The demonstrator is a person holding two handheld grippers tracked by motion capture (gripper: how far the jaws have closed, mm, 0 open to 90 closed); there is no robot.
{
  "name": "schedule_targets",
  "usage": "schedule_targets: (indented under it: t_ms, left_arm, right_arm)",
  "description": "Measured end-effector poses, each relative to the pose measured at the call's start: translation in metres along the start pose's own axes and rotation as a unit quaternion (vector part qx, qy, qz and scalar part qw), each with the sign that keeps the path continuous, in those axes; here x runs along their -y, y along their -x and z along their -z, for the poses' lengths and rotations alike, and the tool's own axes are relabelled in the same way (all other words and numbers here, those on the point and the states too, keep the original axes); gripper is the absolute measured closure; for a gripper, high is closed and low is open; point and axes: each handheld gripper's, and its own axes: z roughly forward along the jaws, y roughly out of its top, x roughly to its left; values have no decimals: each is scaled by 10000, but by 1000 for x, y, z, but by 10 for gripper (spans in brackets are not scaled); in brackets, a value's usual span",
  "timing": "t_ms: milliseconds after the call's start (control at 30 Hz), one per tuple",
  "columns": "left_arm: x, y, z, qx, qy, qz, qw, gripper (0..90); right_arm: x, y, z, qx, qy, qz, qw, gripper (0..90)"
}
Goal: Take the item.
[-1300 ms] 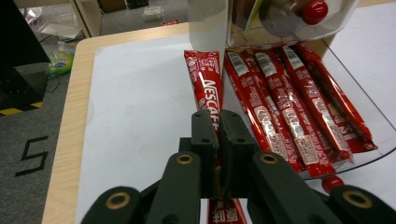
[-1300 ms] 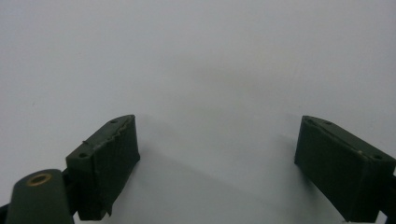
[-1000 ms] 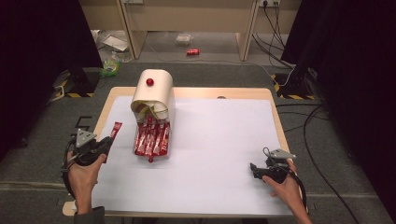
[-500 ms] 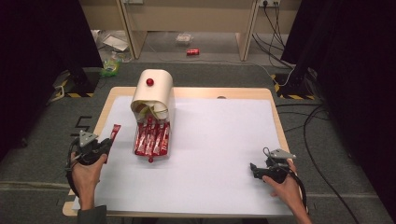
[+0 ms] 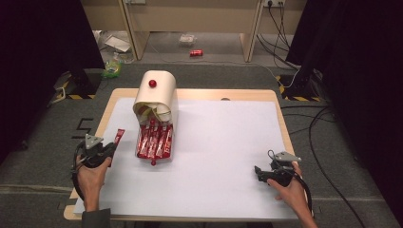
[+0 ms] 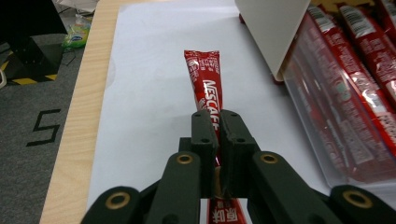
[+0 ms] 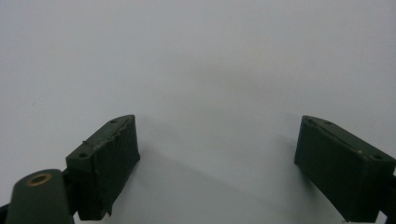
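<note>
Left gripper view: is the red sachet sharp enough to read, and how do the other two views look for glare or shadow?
Left gripper view: the sachet is crisp, its white lettering legible between the shut left gripper; the clear tray beside it shows soft sheen. Right gripper view: evenly lit white sheet, faint jaw shadows, no glare. High view: table bright, surroundings dark.

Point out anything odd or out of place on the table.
One red coffee stick sits clamped in the left gripper, apart from the other sticks spilling from the tipped cream container.
</note>
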Motion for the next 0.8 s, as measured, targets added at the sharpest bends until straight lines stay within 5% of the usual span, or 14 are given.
schedule_targets:
  t_ms: [800]
  left_arm:
    - [17, -4, -21, -145, -258, 26, 9996, 841]
  right_arm:
    - [0, 0, 0, 0, 0, 1, 10000, 140]
